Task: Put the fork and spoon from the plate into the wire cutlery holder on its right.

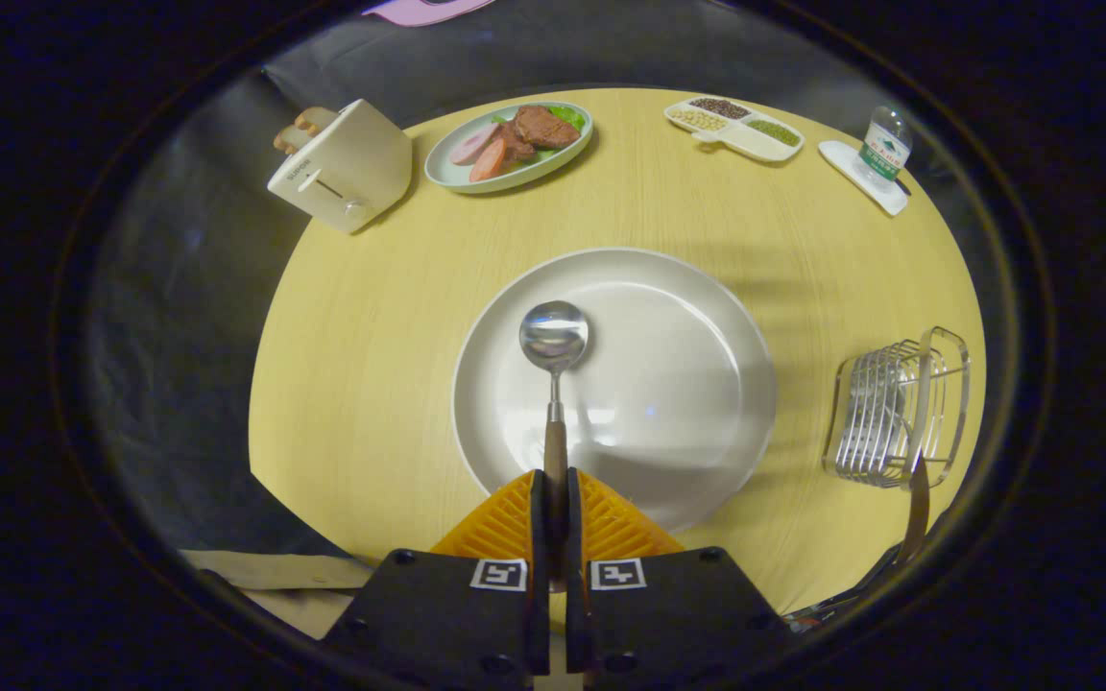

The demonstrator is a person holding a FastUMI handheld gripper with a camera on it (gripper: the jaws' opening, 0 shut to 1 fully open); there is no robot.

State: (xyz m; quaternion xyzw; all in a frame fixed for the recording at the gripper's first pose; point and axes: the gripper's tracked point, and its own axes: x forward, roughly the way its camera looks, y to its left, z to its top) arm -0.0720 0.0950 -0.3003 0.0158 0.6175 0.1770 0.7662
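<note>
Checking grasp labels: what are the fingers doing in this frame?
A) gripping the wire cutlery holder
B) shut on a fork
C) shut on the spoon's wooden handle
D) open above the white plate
C: the gripper has both fingers pressed on the wooden handle of the shiny metal spoon, whose bowl hangs over the round white plate; the wire cutlery holder stands apart to the right on the round yellow wooden table.
</note>
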